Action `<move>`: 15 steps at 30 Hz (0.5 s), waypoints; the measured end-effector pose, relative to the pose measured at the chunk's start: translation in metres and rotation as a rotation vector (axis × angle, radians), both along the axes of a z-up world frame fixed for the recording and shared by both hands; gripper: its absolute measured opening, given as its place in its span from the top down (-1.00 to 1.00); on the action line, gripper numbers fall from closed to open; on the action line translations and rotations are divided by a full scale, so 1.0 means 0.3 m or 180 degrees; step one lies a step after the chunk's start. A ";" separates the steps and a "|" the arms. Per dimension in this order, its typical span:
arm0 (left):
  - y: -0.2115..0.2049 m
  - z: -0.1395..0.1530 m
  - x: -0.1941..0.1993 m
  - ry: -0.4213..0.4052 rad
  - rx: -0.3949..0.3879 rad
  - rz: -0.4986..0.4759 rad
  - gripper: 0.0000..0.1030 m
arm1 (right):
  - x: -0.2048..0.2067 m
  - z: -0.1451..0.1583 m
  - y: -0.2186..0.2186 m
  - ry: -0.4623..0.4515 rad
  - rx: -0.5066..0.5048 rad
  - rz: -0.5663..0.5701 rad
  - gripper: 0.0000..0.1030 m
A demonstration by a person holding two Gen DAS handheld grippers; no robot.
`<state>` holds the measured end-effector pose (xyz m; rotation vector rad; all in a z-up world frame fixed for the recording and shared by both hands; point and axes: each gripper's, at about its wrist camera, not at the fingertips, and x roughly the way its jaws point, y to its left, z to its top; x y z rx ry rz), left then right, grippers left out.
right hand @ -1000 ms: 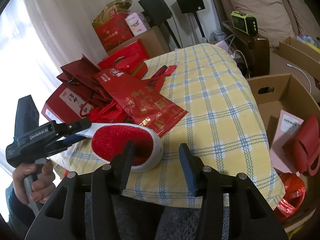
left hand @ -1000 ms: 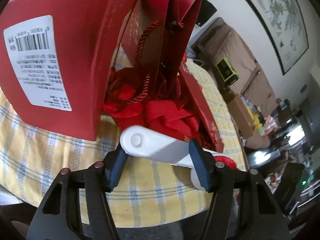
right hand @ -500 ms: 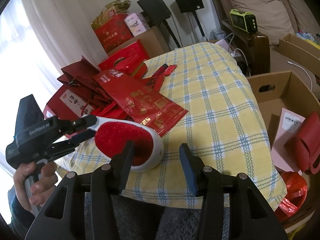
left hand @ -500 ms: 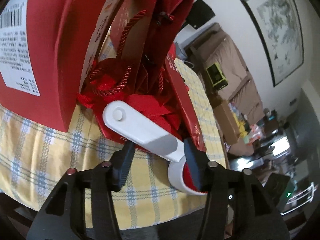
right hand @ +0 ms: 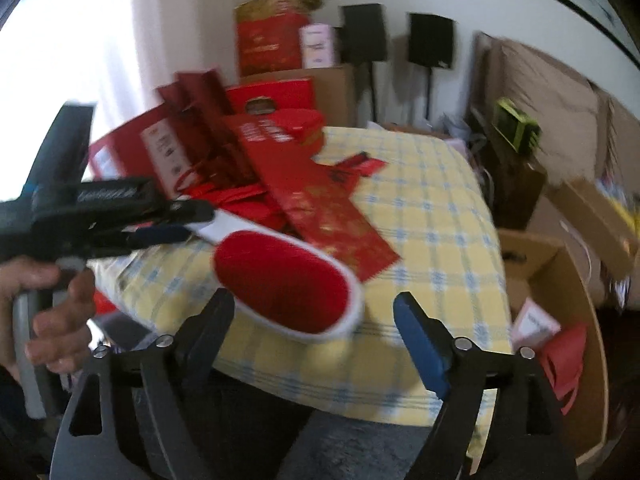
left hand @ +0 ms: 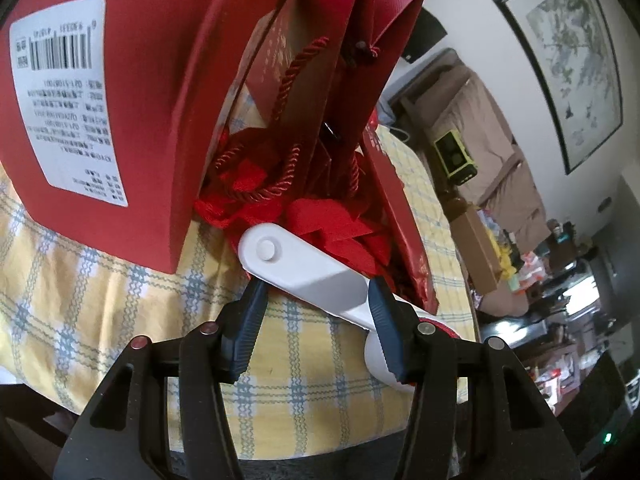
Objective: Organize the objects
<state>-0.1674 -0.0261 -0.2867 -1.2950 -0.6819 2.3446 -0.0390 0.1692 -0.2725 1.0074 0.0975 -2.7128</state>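
Left gripper [left hand: 316,308] clamping the white handle of the lint brush [left hand: 308,268], jaws pressing it from both sides. Right gripper [right hand: 316,320] opening, jaws spreading wide around the brush's red oval head [right hand: 280,284], pads not pressing on it.

Holding the brush out over the near edge of the desk [left hand: 120,308], covered in yellow checked cloth, handle end reaching toward the red clutter.

Left wrist view only: showing a red gift bag [left hand: 120,80] lying with a white barcode label up, twisted red cord handles, crumpled red paper just behind the handle; hiding most of the brush head behind the right-hand jaw. Also showing a framed picture [left hand: 572,60] on the wall.

Right wrist view only, blurring with motion: showing the whole red head, the left gripper [right hand: 176,224] from the side with a hand [right hand: 52,320] on its grip, a flat red packet [right hand: 320,208] beside the head, an open cardboard box [right hand: 560,280] off the desk's right edge, two black speakers [right hand: 396,36] against the wall.
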 end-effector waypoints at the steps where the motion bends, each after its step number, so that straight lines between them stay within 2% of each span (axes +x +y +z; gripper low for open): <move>1: -0.004 -0.005 0.002 -0.0016 0.0008 -0.0008 0.06 | -0.003 -0.005 -0.022 0.0013 0.0068 0.0044 -0.70; 5: -0.018 -0.014 0.006 -0.0037 0.0018 -0.0011 0.06 | -0.027 -0.047 -0.102 0.0098 0.0548 0.0098 -0.93; 8: -0.014 -0.010 0.005 -0.0034 0.0015 -0.0013 0.06 | -0.051 -0.071 -0.115 0.0104 0.0693 0.0060 -0.93; 11: -0.012 -0.007 0.003 -0.0039 0.0025 -0.0017 0.06 | -0.073 -0.073 -0.092 0.0067 0.0548 0.0046 -0.93; 15: -0.020 -0.004 0.002 -0.0051 0.0031 -0.0014 0.06 | -0.066 -0.043 -0.045 0.0035 0.0098 0.0185 -0.85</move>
